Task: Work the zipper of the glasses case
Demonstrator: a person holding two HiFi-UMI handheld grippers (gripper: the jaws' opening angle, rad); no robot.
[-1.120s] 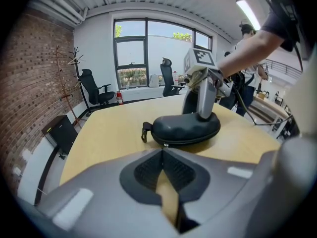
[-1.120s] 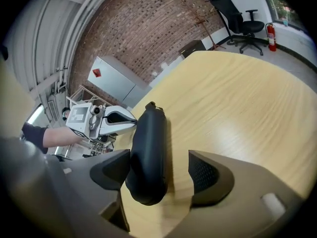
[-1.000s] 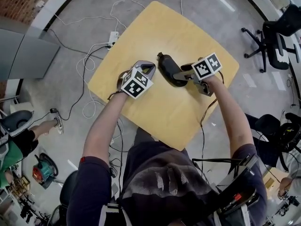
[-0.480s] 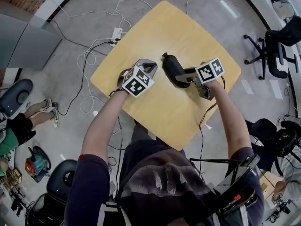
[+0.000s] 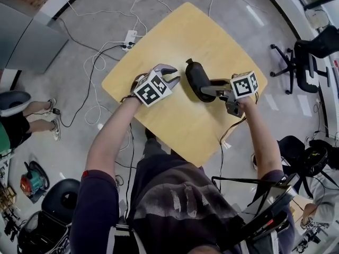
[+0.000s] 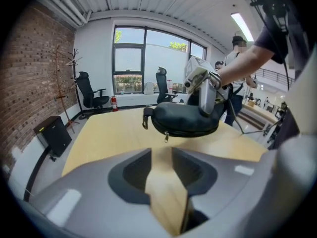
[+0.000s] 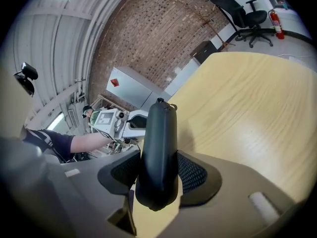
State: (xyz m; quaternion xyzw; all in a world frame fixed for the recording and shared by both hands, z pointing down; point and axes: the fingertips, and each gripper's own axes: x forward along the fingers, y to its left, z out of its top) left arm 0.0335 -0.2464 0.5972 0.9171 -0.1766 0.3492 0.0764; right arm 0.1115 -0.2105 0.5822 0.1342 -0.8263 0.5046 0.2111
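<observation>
R gripper [image 7: 157, 178] has just closed and clamps glasses case [image 7: 159, 143], held just above table [image 5: 180, 30], centre-right. L gripper [image 6: 166, 168], jaws just opened to narrow gap, is empty, w/ zipper pull [image 6: 166, 136] ahead. Case looks shut, so zip work prob. still left.

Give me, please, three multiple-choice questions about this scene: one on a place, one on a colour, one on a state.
1. Where is the glasses case?
A. between the right tool's jaws
B. on the floor
C. on a chair

2. What colour is the case?
A. red
B. black
C. white

3. How is the left tool?
A. shut on a cable
B. shut on the case
C. open and empty

1 A: the right tool's jaws have just been closing and press on it.
2 B: its shell is black.
3 C: its jaws, just opened, have only the table between them.
</observation>
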